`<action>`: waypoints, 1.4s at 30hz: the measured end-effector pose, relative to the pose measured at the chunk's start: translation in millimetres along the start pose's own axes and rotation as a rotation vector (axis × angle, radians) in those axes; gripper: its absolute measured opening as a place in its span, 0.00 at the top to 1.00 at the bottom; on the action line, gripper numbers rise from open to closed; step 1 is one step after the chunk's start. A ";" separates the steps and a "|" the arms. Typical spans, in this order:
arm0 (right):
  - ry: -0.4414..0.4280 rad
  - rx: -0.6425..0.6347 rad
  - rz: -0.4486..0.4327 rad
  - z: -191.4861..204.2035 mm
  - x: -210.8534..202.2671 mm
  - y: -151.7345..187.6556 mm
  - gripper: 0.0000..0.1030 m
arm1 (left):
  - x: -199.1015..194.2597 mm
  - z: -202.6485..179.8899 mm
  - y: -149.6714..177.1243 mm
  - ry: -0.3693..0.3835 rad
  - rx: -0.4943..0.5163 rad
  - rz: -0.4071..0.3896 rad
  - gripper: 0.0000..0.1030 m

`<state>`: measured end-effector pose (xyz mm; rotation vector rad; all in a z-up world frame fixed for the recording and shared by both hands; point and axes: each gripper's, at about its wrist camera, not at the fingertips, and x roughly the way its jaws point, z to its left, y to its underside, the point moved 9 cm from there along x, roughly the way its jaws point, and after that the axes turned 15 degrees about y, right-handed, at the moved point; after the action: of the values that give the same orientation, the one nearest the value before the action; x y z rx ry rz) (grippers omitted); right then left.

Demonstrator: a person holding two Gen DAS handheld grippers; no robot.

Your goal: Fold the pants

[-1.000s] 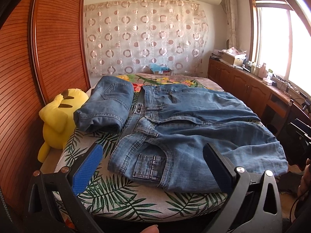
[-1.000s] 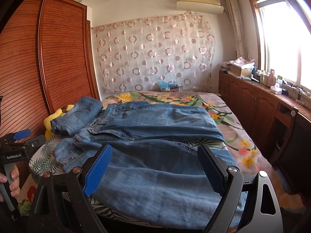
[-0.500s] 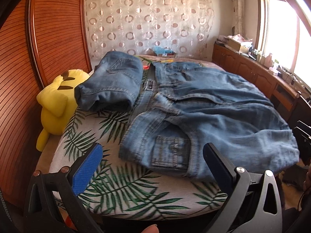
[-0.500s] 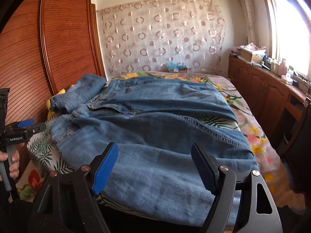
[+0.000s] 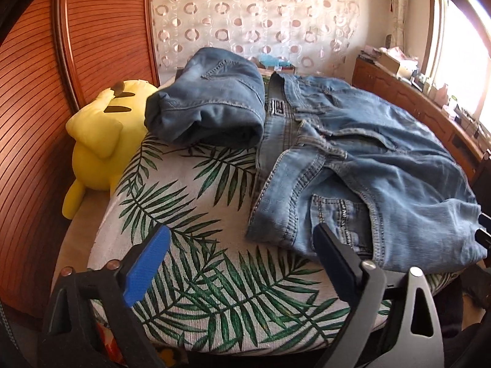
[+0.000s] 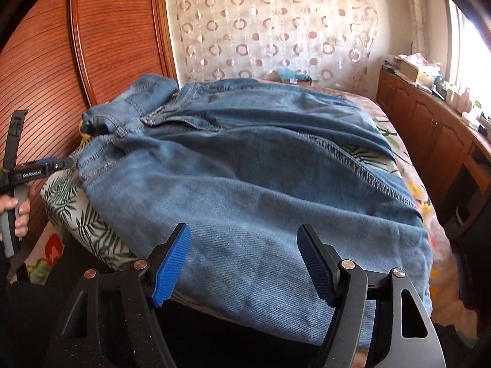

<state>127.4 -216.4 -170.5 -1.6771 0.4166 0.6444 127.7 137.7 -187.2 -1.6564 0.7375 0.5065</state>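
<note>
Light blue jeans [image 5: 383,159] lie spread across the bed, waistband to the left and a back pocket near the front edge. My left gripper [image 5: 241,228] hovers over the leaf-print sheet just before the waistband corner. Its jaws are closing, with only the corner's edge between them and no pad touching it. In the right wrist view the jeans [image 6: 245,168] fill the bed, and my right gripper [image 6: 244,228] sits over the near leg panel. Its jaws are also closing and the pads are off the cloth. The left gripper [image 6: 40,168] shows at the far left, held by a hand [image 6: 18,214].
A second, folded pair of jeans [image 5: 211,107] lies at the back left of the bed [image 5: 190,202]. A yellow plush toy [image 5: 101,141] rests between the bed and the wooden wardrobe [image 5: 30,122]. Wooden cabinets [image 6: 429,128] line the right wall under the window.
Both grippers have come lower and closer to the bed. The left one now faces the waistband corner, and both pairs of jaws have narrowed a little.
</note>
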 end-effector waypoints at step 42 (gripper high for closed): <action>0.009 -0.113 -0.036 -2.8 -16.6 -20.3 0.97 | 30.0 -16.8 3.7 0.170 0.014 0.088 0.70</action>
<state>127.1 -216.3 -144.1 -1.7914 0.3607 0.6441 145.2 115.2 -206.7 -1.6735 0.9403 0.4253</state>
